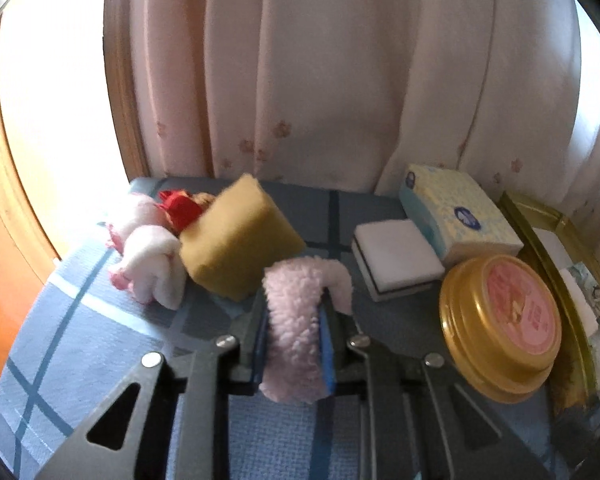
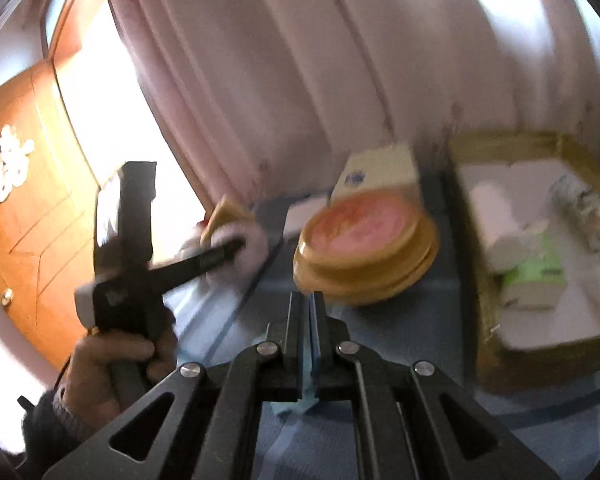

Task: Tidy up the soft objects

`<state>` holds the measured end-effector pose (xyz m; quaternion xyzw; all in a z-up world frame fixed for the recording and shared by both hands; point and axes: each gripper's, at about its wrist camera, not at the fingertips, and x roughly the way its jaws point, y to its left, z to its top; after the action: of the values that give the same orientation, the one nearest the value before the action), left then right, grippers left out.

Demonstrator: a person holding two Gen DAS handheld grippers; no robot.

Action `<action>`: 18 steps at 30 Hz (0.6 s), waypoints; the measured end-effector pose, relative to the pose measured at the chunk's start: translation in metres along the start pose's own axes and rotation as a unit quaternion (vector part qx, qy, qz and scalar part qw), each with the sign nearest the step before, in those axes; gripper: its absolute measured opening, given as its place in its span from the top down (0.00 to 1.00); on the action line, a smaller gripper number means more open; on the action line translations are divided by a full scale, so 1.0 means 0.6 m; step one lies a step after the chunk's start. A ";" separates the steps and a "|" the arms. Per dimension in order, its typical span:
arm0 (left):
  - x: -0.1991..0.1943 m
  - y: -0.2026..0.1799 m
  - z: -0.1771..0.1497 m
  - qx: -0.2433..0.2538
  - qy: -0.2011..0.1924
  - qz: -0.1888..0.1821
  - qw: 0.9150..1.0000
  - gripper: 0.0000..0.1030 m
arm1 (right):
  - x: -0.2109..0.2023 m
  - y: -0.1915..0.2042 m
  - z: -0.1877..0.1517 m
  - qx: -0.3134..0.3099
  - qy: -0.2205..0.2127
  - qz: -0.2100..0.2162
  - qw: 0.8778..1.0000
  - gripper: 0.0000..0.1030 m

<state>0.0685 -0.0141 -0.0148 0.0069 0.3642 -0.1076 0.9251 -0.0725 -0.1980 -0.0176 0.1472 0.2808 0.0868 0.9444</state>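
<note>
Left wrist view: the left gripper [image 1: 296,344] is clamped on a pink fleecy cloth [image 1: 296,320], which fills the gap between the blue-padded fingers and curls over their tips, hanging down on the right side. Beyond it, on the blue checked tablecloth [image 1: 80,320], lie a yellow sponge [image 1: 240,236], tilted on one edge, and a rolled white-and-pink towel [image 1: 152,268] touching the sponge's left side; a red item [image 1: 180,208] sits just behind the towel (its kind cannot be told). To the right are a white foam block with a dark base [image 1: 396,260], a tissue pack [image 1: 456,212] just behind it, and a round gold tin with a pink lid [image 1: 500,328]. A gold-rimmed tray [image 1: 540,220] stands at the far right edge, near the curtain [image 1: 340,80].

Right wrist view (blurred): the right gripper [image 2: 309,320] has its jaws together, with nothing visibly held at the tips; a bluish scrap shows low between the fingers, its nature unclear. The round tin lies just ahead of the tips. A hand [image 2: 116,364] at the left holds the left gripper, which carries the pink cloth above the tablecloth. The tray at the right contains white packets and a green-and-white packet [image 2: 536,276]. A wooden door [image 2: 24,220] stands at far left.
</note>
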 end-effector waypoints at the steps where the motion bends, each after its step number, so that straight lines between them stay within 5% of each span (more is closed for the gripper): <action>1: -0.005 0.001 0.000 0.000 -0.005 0.003 1.000 0.81 | 0.011 0.000 -0.002 0.001 0.021 0.014 1.000 0.96; 6: -0.031 0.009 -0.006 -0.015 -0.039 0.001 0.999 0.81 | 0.054 0.019 -0.013 -0.063 0.092 0.000 0.994 0.94; 8: -0.039 0.015 -0.007 -0.022 -0.052 -0.002 0.998 0.81 | 0.063 0.025 -0.014 -0.087 0.105 0.006 0.991 0.85; 10: -0.048 0.017 -0.009 -0.026 -0.064 0.001 0.998 0.81 | 0.068 0.031 -0.013 -0.104 0.112 0.008 0.988 0.40; 11: -0.050 0.016 -0.009 -0.026 -0.068 0.003 0.997 0.81 | 0.066 0.033 -0.012 -0.107 0.108 0.015 0.988 0.35; 18: -0.053 0.011 -0.008 -0.017 -0.070 0.006 0.997 0.81 | 0.065 0.030 0.002 -0.124 0.094 -0.008 0.988 0.35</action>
<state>0.0439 -0.0011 0.0025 -0.0142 0.3005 -0.0964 0.9488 -0.0412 -0.1719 -0.0306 0.0174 0.3564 0.1266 0.9256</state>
